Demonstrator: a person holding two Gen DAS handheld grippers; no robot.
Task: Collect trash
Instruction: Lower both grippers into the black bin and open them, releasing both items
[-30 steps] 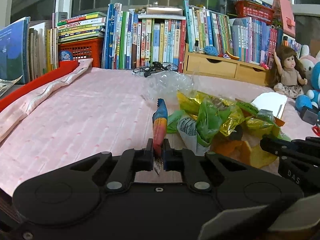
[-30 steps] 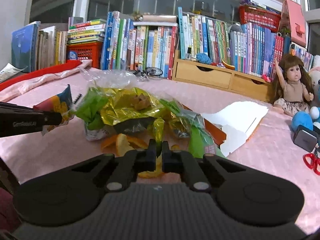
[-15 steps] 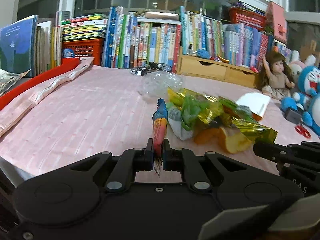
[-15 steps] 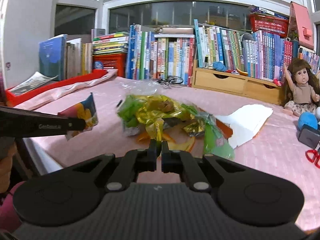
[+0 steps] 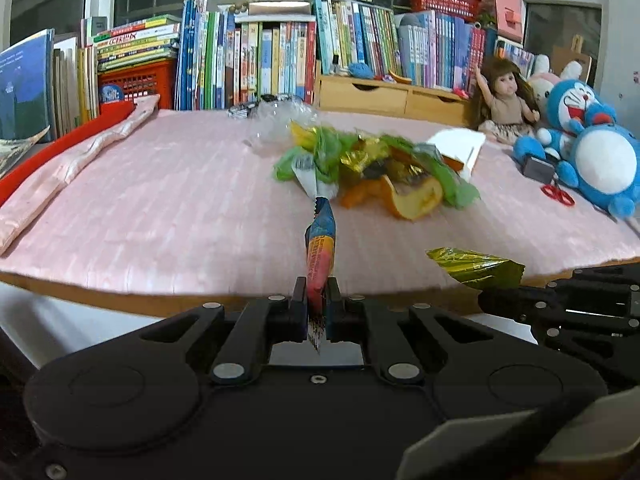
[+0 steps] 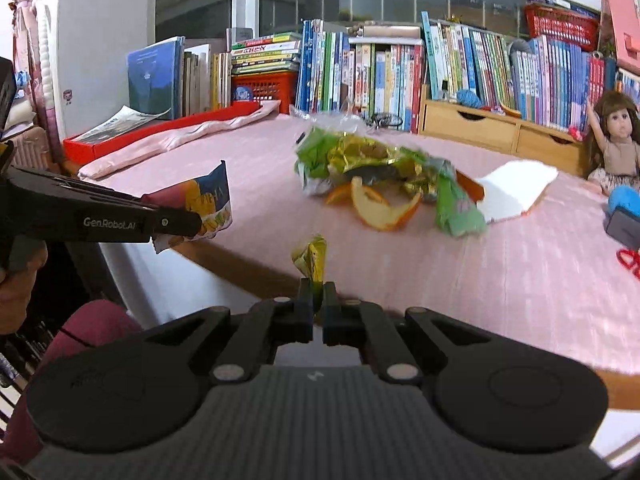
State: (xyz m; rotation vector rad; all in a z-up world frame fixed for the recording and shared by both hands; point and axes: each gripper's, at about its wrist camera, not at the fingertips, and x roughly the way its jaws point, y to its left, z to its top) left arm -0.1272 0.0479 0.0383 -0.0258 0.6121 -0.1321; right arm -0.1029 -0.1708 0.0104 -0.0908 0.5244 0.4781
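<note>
Left gripper (image 5: pixel 317 305) clamped on blue-orange printed snack wrapper (image 5: pixel 321 246), frame centre. Right gripper (image 6: pixel 317 305) clamped on crumpled gold foil wrapper (image 6: pixel 311 258). Remaining trash pile (image 6: pixel 384 180) on pink tablecloth (image 6: pixel 520 264), upper centre.

Two grippers, left gripper (image 5: pixel 317 307) and right gripper (image 6: pixel 318 305), each pinching one wrapper: blue-orange wrapper (image 5: pixel 321 248), gold wrapper (image 6: pixel 311 258). One trash pile (image 5: pixel 372 168). One doll (image 5: pixel 504 100), two blue plush toys (image 5: pixel 600 152), one red scissors (image 5: pixel 558 194).
</note>
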